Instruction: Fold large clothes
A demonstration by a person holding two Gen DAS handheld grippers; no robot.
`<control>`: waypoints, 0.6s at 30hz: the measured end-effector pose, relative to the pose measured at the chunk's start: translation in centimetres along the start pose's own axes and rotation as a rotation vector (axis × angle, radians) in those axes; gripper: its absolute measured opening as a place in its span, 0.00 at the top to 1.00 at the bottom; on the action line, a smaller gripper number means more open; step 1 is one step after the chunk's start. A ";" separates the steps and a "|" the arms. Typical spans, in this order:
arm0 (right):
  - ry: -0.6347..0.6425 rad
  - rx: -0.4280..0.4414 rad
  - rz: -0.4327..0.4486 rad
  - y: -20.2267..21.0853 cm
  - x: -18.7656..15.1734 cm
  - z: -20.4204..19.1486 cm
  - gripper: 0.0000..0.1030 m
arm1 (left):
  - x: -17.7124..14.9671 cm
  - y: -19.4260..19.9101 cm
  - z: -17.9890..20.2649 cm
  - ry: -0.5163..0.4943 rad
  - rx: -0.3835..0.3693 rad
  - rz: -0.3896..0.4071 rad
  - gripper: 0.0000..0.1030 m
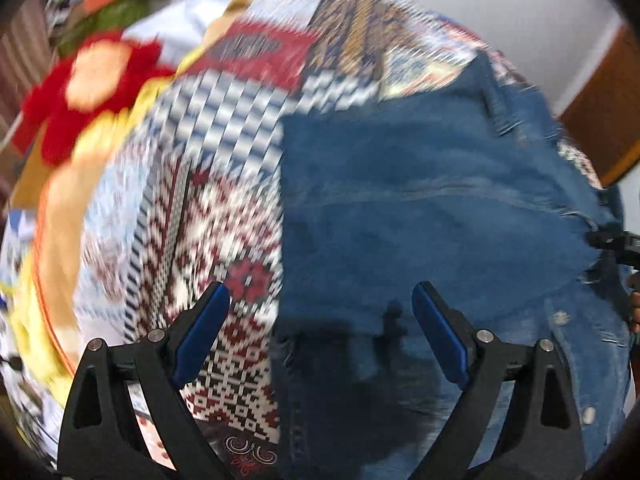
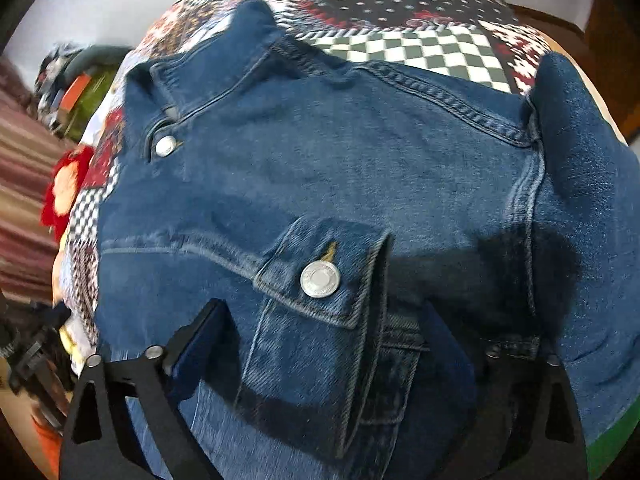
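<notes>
denim jacket [image 2: 320, 168] is lying spread over a patchwork quilt [image 1: 224, 208], front side up, collar pointing toward the far edge of the quilt. in the right wrist view the jacket is filling most of the frame: a chest pocket flap with a silver button [image 2: 320, 279] is sitting just ahead of the camera, and a second silver button [image 2: 165, 146] is showing near the collar. a sleeve is folding up at the right side of that view.

right gripper [image 2: 320, 332] is sitting low over the jacket. its left finger is visible beside the pocket; the right finger is mostly buried under or behind denim folds. jaws are looking spread, with fabric lying between them, but whether they are pinching cloth cannot be told.

left gripper [image 1: 320, 304] is hovering with jaws wide open, blue pads [image 1: 202, 332] showing on both fingers, nothing between them. it is positioned over the jacket's straight edge, where denim is meeting the quilt: left finger above the red-and-white patterned patch, right finger above denim. its shadow is falling on the jacket below.

left wrist view is motion-blurred. a red and orange plush item [image 1: 92, 84] is lying toward the far left of the quilt, well apart from the jacket.
</notes>
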State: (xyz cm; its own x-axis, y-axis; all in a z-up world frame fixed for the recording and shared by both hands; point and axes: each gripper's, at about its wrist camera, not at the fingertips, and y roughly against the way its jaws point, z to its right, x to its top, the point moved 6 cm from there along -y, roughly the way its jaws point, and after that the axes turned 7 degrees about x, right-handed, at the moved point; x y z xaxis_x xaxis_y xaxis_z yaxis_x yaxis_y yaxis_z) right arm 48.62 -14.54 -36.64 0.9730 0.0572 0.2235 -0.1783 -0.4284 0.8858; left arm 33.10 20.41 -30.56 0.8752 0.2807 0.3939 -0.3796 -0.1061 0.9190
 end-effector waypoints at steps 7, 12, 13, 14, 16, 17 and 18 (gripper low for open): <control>0.062 0.006 0.026 -0.4 0.0 -1.3 0.54 | 0.1 -0.3 0.4 -0.002 -0.025 0.012 0.10; 0.090 0.028 0.116 1.8 0.4 -2.6 0.67 | 1.2 -0.3 1.7 -0.026 -0.034 0.018 0.10; 0.118 0.020 0.146 2.9 0.7 -3.1 0.67 | 1.3 -0.2 2.1 -0.034 -0.035 0.019 0.10; 0.137 0.013 0.164 3.7 1.1 -3.5 0.67 | 1.7 -0.5 2.6 -0.043 -0.036 0.020 0.10; 0.193 -0.012 0.208 5.6 1.4 -4.3 0.67 | 1.8 -0.3 3.6 -0.063 -0.044 0.027 0.10; 0.227 -0.033 0.230 6.5 1.5 -4.8 0.67 | 1.8 -0.4 3.9 -0.070 -0.047 0.030 0.10; 0.243 -0.043 0.238 7.1 1.8 -4.9 0.67 | 1.8 -0.4 4.4 -0.078 -0.051 0.030 0.10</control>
State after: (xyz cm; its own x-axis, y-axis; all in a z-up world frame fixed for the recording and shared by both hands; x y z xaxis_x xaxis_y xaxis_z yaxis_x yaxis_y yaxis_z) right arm 48.35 -13.08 -28.01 0.8411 0.1753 0.5117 -0.4073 -0.4171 0.8125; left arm 36.19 16.76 -30.17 0.8832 0.2027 0.4229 -0.4190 -0.0642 0.9057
